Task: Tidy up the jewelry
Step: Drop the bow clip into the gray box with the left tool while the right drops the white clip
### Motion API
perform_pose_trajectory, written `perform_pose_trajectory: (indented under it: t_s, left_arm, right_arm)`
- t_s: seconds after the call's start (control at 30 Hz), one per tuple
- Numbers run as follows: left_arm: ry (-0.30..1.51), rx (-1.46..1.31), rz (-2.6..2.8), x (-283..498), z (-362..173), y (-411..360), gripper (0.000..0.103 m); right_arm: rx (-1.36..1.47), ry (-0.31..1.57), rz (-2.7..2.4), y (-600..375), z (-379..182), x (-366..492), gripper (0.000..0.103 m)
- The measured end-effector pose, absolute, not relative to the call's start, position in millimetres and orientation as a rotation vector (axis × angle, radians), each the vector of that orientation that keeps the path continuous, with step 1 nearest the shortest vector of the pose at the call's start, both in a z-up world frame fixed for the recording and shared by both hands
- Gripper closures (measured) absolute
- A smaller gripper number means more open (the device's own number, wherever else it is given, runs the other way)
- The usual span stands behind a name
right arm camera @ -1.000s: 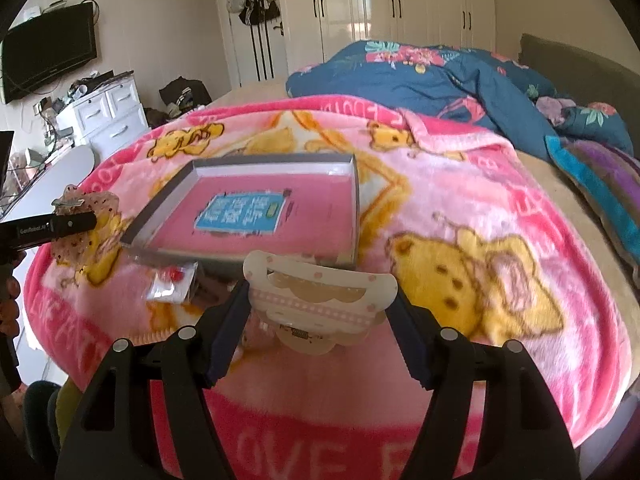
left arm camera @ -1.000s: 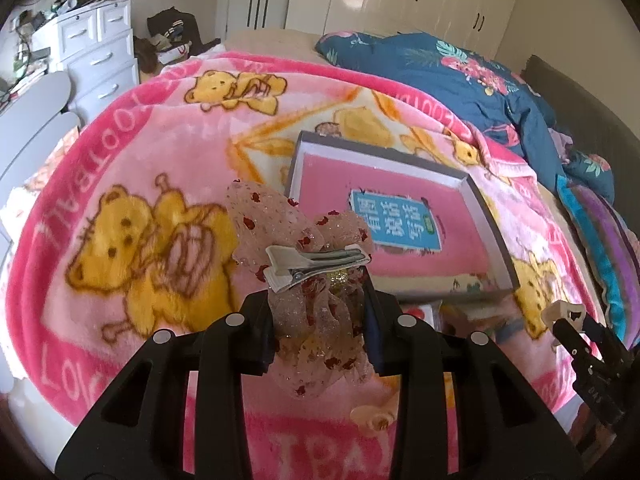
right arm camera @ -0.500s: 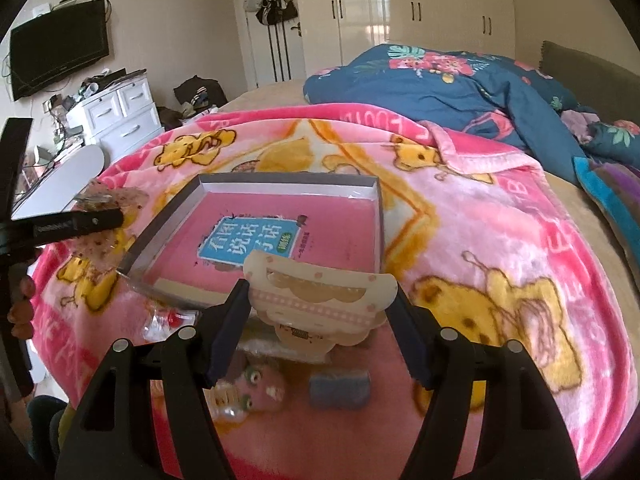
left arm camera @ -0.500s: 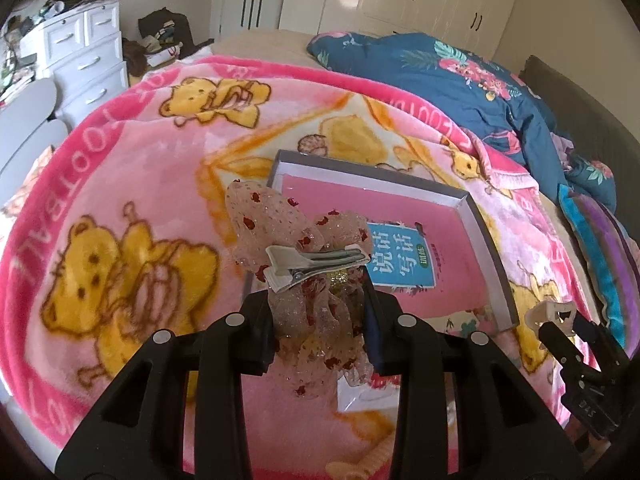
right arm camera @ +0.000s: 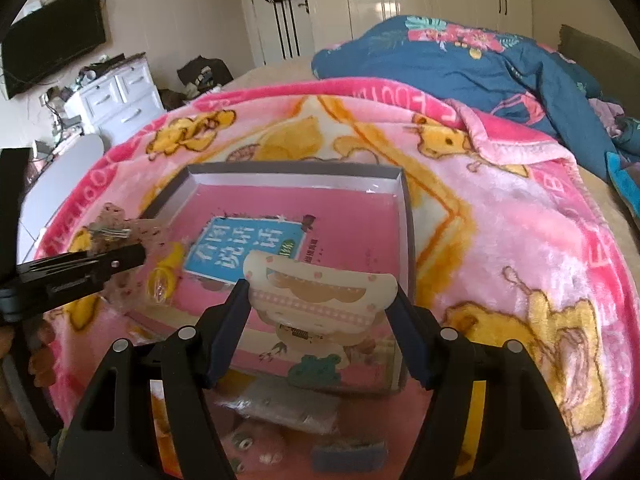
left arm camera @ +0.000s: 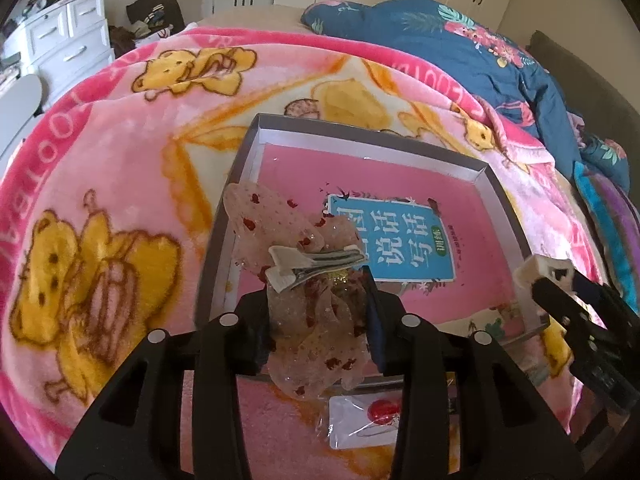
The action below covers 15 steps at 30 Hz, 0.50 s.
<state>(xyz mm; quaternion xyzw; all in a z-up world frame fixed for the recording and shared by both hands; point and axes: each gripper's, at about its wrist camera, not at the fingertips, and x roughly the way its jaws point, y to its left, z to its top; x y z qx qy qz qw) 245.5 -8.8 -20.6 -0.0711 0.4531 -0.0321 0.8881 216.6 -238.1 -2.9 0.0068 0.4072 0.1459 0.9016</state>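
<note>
Jewelry pieces are in both grippers, held over the near end of a grey shallow box (left arm camera: pixel 486 168) that lies on a pink bear-print blanket (left arm camera: pixel 120 168).

We note the left gripper (left arm camera: pixel 318 312): its jaws are opening, though only narrowly apart, and a sheer pink hair bow (left arm camera: pixel 308 312) with red specks sits between them. A silver clip (left arm camera: pixel 316 266) is fixed across the bow's middle, above the fingertips. The bow hangs over the box's near-left corner.

We note the right gripper (right arm camera: pixel 322 312): jaws about half apart, pads pressed on the two ends of a cream hair claw (right arm camera: pixel 320 294) with a scalloped tan pattern and pink dots. Its small metal spring shows underneath. The claw sits over the near part of the box.

Inside the box the pink floor carries a blue label (left arm camera: pixel 394 248) with Chinese characters.

On the blanket just near of the box we see a small clear packet (left arm camera: pixel 362 420) with a red bead. In the right wrist view a grey rectangular piece (right arm camera: pixel 348 454) lies nearer still.

A blue floral duvet (right arm camera: pixel 460 64) is heaped at the far right.
</note>
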Motion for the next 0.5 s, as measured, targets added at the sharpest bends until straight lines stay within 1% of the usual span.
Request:
perform_pose_trajectory:
  t_s: [0.07,0.2,0.27,0.33,0.37,0.4,0.5]
  left_arm:
    - [0.940,-0.144,-0.064,245,-20,-8,0.068]
    - [0.931,-0.135,-0.058,240,-16,-7,0.061]
    - [0.926,-0.129,-0.057,237,-14,-6,0.055]
    - [0.919,-0.117,-0.055,235,-11,-6,0.054]
    - [0.918,-0.115,-0.055,234,-10,-7,0.053]
    - [0.917,-0.113,-0.056,233,-9,-7,0.052]
    - [0.907,-0.109,-0.053,228,-5,-6,0.051]
  right_arm:
    - [0.011,0.859,0.292,-237,-11,222,0.036]
    - [0.020,0.885,0.288,-235,-21,228,0.035]
    - [0.030,0.893,0.285,-237,-25,229,0.035]
    - [0.049,0.893,0.288,-241,-24,229,0.032]
    - [0.055,0.891,0.288,-242,-23,228,0.028]
    - [0.059,0.888,0.288,-243,-22,227,0.026]
    - [0.061,0.875,0.285,-248,-16,219,0.025]
